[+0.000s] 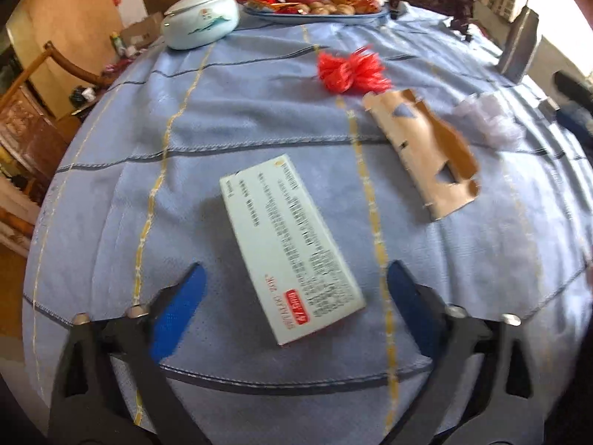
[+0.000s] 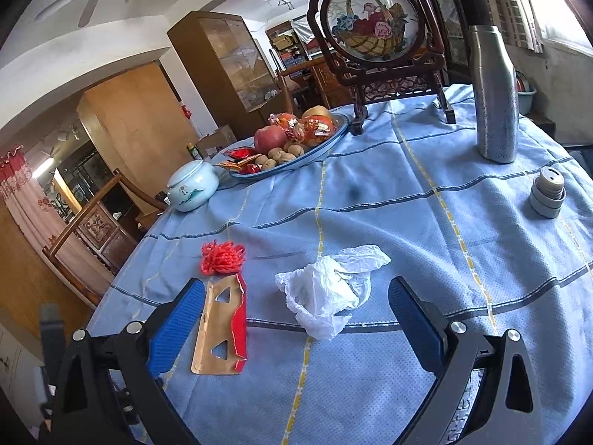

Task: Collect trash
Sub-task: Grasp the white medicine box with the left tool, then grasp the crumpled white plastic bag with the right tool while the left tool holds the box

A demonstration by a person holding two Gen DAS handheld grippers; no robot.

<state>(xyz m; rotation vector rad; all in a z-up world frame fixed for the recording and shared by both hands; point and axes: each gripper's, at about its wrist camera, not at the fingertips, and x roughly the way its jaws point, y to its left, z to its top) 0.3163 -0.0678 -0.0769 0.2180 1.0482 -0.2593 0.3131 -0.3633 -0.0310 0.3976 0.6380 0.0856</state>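
Note:
A pale medicine box (image 1: pixel 289 244) lies flat on the blue tablecloth, just ahead of my open, empty left gripper (image 1: pixel 296 293). Beyond it lie a torn cardboard piece (image 1: pixel 422 155), a red yarn tuft (image 1: pixel 352 70) and a crumpled white plastic bag (image 1: pixel 489 118). In the right wrist view the plastic bag (image 2: pixel 330 289) lies just ahead of my open, empty right gripper (image 2: pixel 296 311). The cardboard piece (image 2: pixel 222 326) lies by its left finger, and the red tuft (image 2: pixel 222 256) sits further back.
A fruit plate (image 2: pixel 326 144), a pale lidded ceramic jar (image 2: pixel 192 185), a framed screen ornament (image 2: pixel 374 26), a metal bottle (image 2: pixel 493 92) and its cap (image 2: pixel 548 193) stand on the far part of the table. Wooden chairs and cabinets surround the table.

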